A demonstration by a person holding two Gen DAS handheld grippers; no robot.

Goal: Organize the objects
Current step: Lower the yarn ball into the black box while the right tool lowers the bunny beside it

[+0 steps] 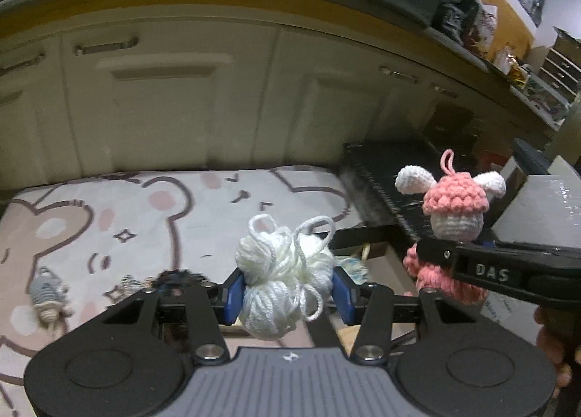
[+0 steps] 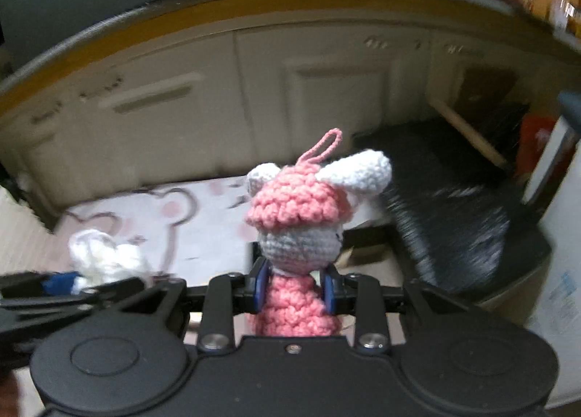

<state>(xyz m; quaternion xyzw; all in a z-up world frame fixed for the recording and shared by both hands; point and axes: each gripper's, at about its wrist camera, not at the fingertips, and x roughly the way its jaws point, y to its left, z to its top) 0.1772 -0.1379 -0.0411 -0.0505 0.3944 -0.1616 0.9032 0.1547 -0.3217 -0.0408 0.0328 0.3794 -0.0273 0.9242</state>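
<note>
**Both tongs loaded, now where to drop them**

Left gripper is pinching a loose white yarn ball, blue pads pressed into both sides, so the jaws sit partly closed around the bundle. Right gripper is clamped narrower on the pink body of a crochet doll, just under its white head, ears and hanging loop sticking up. Both are held up off the mat, side by side, doll to the right of the yarn.

My take on doing this bit well: keep the squeeze steady. The yarn is soft with stray loops hanging out, so those could snag on the pads at release. The doll is top-heavy above the pads, so I'd keep it upright and set it down base first.

Further out: a small grey crochet toy lies near the mat's left edge, cabinets run behind, and a black tray sits off the mat's right edge. I'd guess that's the drop spot, but can't tell.
</note>
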